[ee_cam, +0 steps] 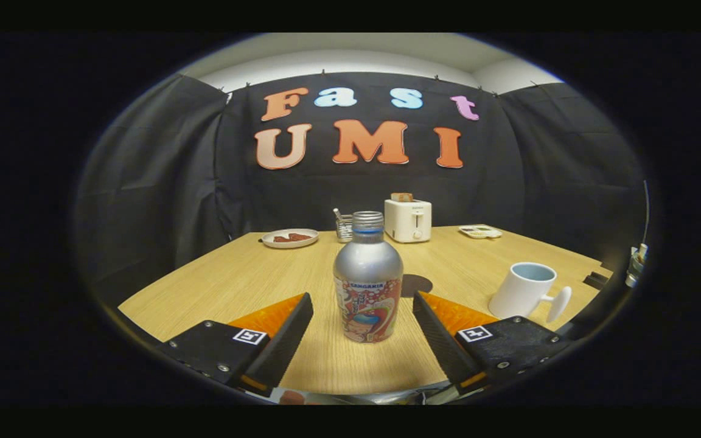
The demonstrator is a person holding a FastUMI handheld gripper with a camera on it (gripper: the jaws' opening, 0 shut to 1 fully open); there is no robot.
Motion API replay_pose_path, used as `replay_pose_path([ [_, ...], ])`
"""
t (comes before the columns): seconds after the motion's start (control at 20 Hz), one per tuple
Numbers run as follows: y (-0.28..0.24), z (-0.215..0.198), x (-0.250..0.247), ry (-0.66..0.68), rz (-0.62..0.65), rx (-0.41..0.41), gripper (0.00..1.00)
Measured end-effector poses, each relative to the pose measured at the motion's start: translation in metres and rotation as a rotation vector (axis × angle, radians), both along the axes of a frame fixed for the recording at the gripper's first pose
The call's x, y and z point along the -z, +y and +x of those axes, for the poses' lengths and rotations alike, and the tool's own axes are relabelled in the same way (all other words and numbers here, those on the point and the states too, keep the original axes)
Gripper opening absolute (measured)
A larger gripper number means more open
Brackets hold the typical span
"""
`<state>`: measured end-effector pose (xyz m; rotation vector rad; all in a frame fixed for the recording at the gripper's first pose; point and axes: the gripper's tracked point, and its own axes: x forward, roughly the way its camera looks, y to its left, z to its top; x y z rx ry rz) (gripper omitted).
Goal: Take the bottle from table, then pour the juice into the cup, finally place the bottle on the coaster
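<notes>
Between our gripper's (362,316) wide-open fingers we see the bottle (367,280) upright on the counter (235,274), seemingly just ahead of the tips, untouched.

Bottle (367,280) between fingers (289,331), cup (524,291) right

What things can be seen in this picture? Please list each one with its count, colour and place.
Bottle: one, silver with a colourful label, uncapped, upright between the fingers, untouched.
Coaster: one, dark, round, just behind the bottle.
Mug: one, white, pale blue inside, beyond the right finger.
Toaster: one, white, far side of the table.
Plate: one, white, with red food, far left.
Wire holder: one, grey, beside the toaster.
Tray: one, pale, far right.
Table: one, light wood.
Gripper: one, black and orange, open around the bottle.
</notes>
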<state>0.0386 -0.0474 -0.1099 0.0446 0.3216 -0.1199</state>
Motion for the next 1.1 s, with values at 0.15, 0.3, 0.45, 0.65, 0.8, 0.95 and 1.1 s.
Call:
replay_pose_path([
  [0.15,-0.002,0.005,0.011,0.030,0.015,0.000,0.98],
  [0.3,-0.005,0.012,0.018,0.041,0.022,0.003,0.98],
  [0.45,-0.004,0.018,0.026,0.053,0.036,-0.003,0.98],
  [0.65,-0.003,0.027,0.040,0.090,0.013,-0.017,0.99],
  [0.8,0.000,0.032,0.045,0.104,0.005,-0.022,0.98],
  [0.95,-0.002,0.035,0.046,0.107,-0.006,-0.014,0.99],
  [1.1,-0.004,0.036,0.045,0.101,-0.010,-0.006,0.98],
])
